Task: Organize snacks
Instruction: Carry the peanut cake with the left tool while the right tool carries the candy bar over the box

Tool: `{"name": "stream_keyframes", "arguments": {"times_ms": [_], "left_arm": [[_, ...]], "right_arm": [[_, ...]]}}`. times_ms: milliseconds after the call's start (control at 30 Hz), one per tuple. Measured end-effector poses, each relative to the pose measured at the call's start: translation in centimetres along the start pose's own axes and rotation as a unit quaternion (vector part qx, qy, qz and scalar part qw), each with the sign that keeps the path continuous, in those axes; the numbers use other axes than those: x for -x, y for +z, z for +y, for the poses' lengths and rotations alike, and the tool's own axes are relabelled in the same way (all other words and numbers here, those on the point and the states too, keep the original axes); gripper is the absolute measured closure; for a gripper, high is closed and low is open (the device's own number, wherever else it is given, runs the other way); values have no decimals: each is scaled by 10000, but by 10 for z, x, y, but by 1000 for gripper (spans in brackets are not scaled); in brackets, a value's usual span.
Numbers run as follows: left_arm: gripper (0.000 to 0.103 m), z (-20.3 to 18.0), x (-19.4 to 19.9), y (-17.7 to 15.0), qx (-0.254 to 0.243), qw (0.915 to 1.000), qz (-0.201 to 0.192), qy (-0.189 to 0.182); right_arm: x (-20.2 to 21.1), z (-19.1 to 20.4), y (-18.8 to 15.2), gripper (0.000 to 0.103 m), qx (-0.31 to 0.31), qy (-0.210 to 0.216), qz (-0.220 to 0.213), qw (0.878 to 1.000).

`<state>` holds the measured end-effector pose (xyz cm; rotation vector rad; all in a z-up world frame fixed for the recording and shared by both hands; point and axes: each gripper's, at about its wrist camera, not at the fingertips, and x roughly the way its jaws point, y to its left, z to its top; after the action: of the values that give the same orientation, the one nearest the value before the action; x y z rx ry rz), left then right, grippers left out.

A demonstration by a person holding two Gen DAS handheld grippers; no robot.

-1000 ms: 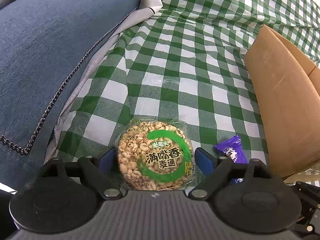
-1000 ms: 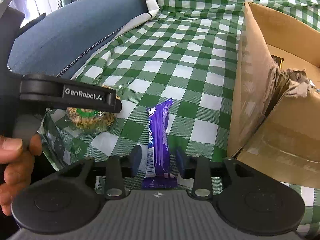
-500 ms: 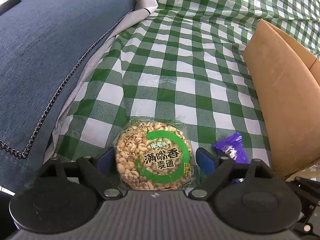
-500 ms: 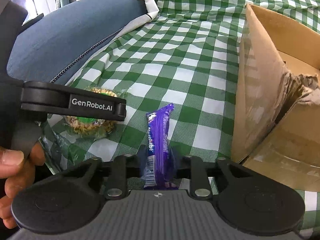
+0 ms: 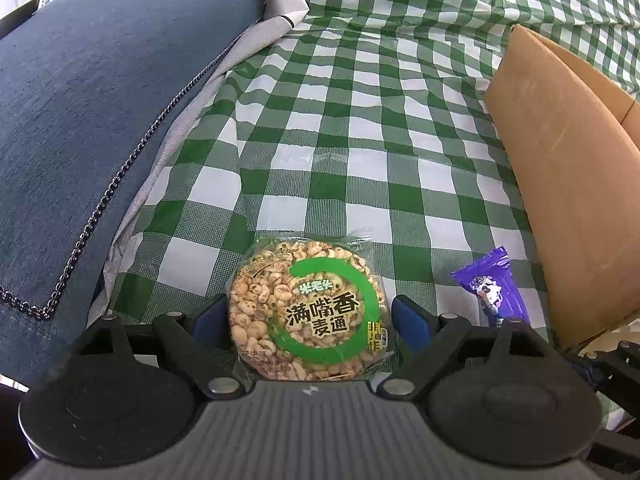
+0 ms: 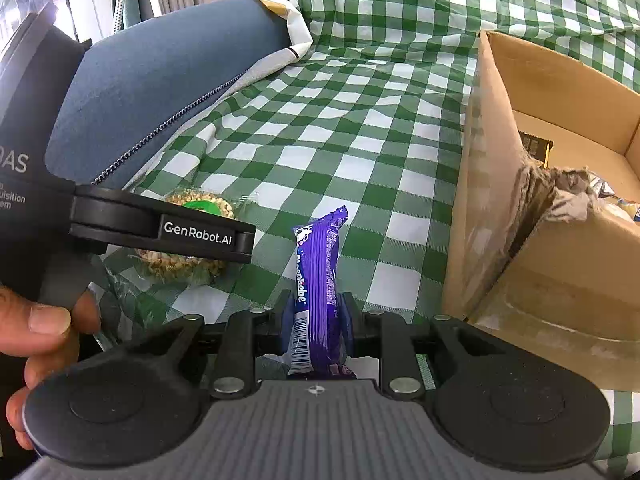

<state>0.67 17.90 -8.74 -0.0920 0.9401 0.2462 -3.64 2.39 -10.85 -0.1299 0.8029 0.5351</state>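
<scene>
Two snacks lie left of the cardboard box (image 6: 496, 208): my right gripper (image 6: 316, 320) clamps the purple bar (image 6: 318, 272), pointing lengthwise ahead; my left gripper (image 5: 308, 316), spread wide, straddles the round puffed cake (image 5: 308, 312).

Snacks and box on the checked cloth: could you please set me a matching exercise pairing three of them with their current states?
Things:
1. round puffed-grain cake in clear wrapper
2. purple chocolate bar wrapper
3. brown cardboard box

States:
A. clamped in the right tongs
B. open-topped, at the right
C. between the open left tongs

Pairs: 1-C, 2-A, 3-B
</scene>
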Motion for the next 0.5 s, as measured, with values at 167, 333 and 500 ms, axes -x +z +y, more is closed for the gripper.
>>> {"name": "stream_keyframes", "arguments": {"times_ms": [167, 333, 500], "left_arm": [[15, -2, -1, 0, -60, 10000, -4, 67], [18, -1, -3, -5, -67, 9999, -64, 91], [19, 0, 3, -10, -41, 9994, -317, 144]], "right_arm": [[1, -1, -1, 77, -45, 22, -19, 10000], [3, -2, 0, 77, -72, 47, -70, 9999], [11, -4, -2, 77, -142, 92, -198, 9997]]}}
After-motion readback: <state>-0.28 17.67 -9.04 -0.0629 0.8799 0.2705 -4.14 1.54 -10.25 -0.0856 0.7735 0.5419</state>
